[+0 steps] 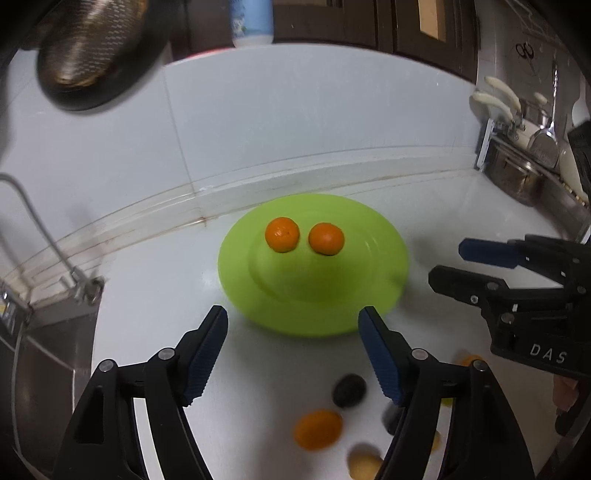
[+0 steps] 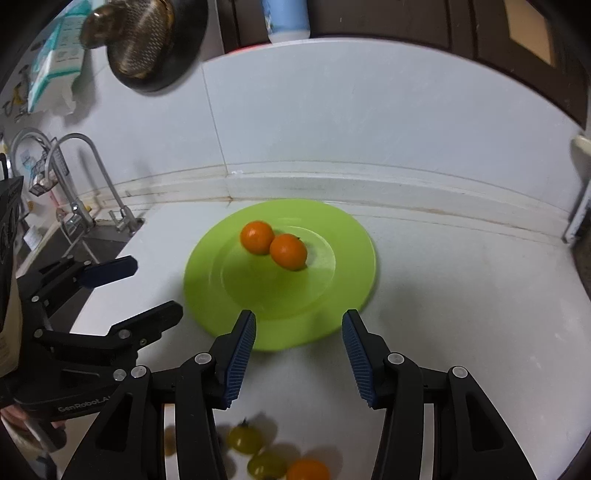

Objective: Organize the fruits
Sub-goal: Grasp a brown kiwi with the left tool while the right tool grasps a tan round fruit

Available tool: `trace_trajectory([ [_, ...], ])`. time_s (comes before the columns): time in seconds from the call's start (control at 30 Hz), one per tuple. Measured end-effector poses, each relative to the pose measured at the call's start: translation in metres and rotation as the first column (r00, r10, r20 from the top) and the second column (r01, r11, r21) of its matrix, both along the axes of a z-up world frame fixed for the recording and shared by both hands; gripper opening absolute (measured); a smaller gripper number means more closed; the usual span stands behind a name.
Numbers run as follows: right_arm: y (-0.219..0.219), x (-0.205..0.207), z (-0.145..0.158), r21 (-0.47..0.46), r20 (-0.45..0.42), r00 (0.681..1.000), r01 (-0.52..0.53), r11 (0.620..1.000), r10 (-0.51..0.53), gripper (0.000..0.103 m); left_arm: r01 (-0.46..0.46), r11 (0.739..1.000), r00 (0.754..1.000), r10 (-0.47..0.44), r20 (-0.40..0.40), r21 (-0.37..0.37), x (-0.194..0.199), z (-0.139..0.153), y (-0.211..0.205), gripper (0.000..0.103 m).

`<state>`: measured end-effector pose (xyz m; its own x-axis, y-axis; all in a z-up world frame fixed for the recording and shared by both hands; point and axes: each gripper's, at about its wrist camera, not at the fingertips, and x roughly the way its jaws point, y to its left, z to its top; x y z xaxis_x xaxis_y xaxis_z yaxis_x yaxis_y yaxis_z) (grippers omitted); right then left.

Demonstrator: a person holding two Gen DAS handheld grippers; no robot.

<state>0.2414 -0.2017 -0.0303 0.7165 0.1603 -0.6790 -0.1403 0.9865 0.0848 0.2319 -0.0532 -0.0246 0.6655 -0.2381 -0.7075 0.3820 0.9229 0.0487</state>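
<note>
A green plate [image 1: 295,295] [image 2: 236,295] lies on the white counter with two small oranges [image 1: 282,234] [image 1: 326,238] on it, side by side; they also show in the right wrist view [image 2: 257,236] [image 2: 288,251]. My left gripper [image 1: 293,332] is open and empty just short of the plate's near rim. My right gripper [image 2: 298,332] is open and empty at the plate's near edge, and shows at the right of the left wrist view [image 1: 448,264]. Loose fruit lies near me: an orange [image 1: 317,429], a dark fruit [image 1: 349,390], a yellow one [image 1: 364,465], yellow-green tomatoes [image 2: 243,437] [image 2: 266,463].
A sink with taps [image 2: 85,206] is at the left. A dish rack with utensils [image 1: 517,147] stands at the right. A dark pan [image 2: 147,40] and a blue-white bottle [image 2: 286,20] sit above the tiled wall. The left gripper shows at the left of the right wrist view [image 2: 147,288].
</note>
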Motion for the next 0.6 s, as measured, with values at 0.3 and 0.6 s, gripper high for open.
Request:
trace_trajectory([
  [0.3, 0.005, -0.068, 0.011, -0.027, 0.066, 0.997, -0.024, 0.999, 0.026, 0.05, -0.033, 0.999, 0.997, 0.034, 0.07, -0.015, -0.065, 0.018, 0.013, 0.078],
  [0.6, 0.019, -0.118, 0.009, -0.041, 0.093, 0.991, -0.089, 0.995, 0.093, 0.05, -0.02, 1.0, 0.994, 0.02, 0.103, 0.002, -0.117, 0.016, 0.02, 0.078],
])
